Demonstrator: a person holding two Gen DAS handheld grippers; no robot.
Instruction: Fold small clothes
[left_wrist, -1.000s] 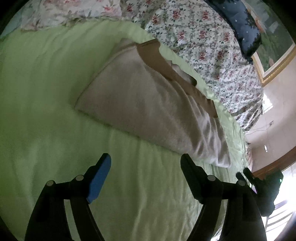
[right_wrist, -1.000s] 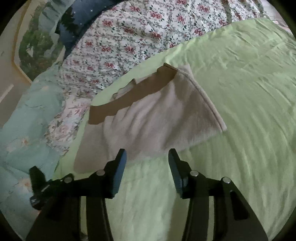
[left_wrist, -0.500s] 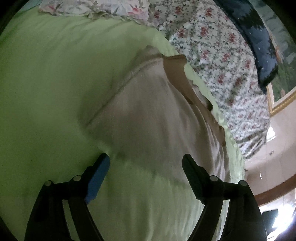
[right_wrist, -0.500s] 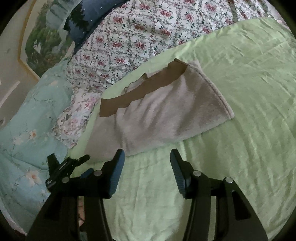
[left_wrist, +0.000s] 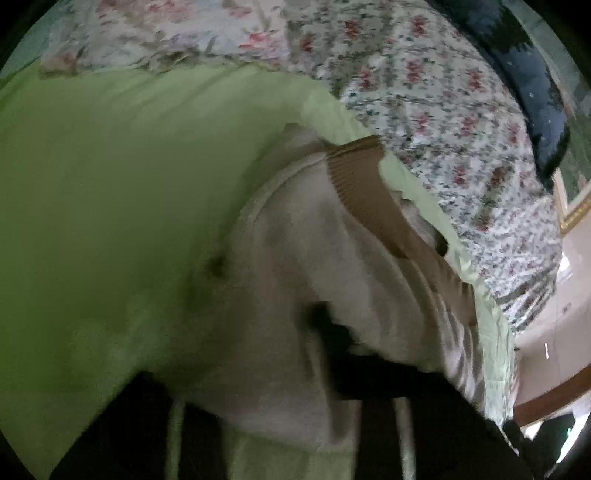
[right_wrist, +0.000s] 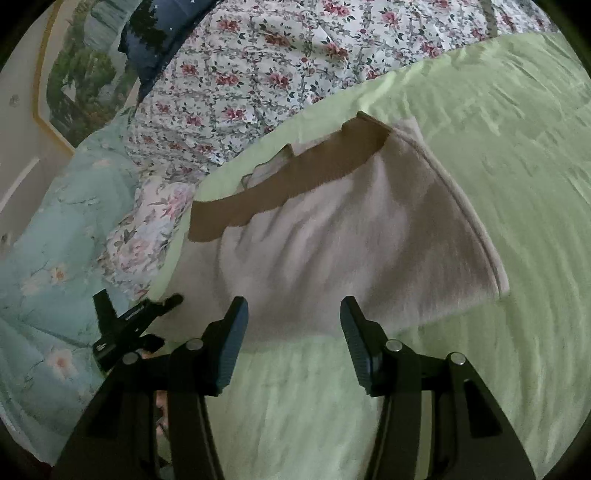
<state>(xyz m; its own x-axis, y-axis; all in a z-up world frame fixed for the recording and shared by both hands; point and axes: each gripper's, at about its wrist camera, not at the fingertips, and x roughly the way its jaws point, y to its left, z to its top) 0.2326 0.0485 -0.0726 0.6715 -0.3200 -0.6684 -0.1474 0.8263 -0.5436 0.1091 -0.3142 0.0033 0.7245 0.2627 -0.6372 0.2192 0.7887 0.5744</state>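
Observation:
A beige folded garment (right_wrist: 354, 240) with a brown ribbed band (right_wrist: 288, 184) lies on the green sheet (right_wrist: 498, 147). My right gripper (right_wrist: 291, 314) is open, its fingers just at the garment's near edge, empty. In the blurred left wrist view the garment (left_wrist: 332, 266) fills the centre with its brown band (left_wrist: 369, 192) at the far side. My left gripper (left_wrist: 266, 369) is pushed into the garment's near edge; cloth covers the fingers, so its opening is unclear. The left gripper body also shows at the left of the right wrist view (right_wrist: 125, 325).
A floral quilt (right_wrist: 277, 66) lies bunched beyond the garment, with a dark blue pillow (right_wrist: 162, 22) behind it. A teal floral blanket (right_wrist: 44, 277) lies at the left. A framed picture (right_wrist: 74, 74) hangs on the wall.
My left gripper has moved forward and down into the garment's near edge, and cloth now hides its fingers. My right gripper has moved closer to the garment's near edge, still open.

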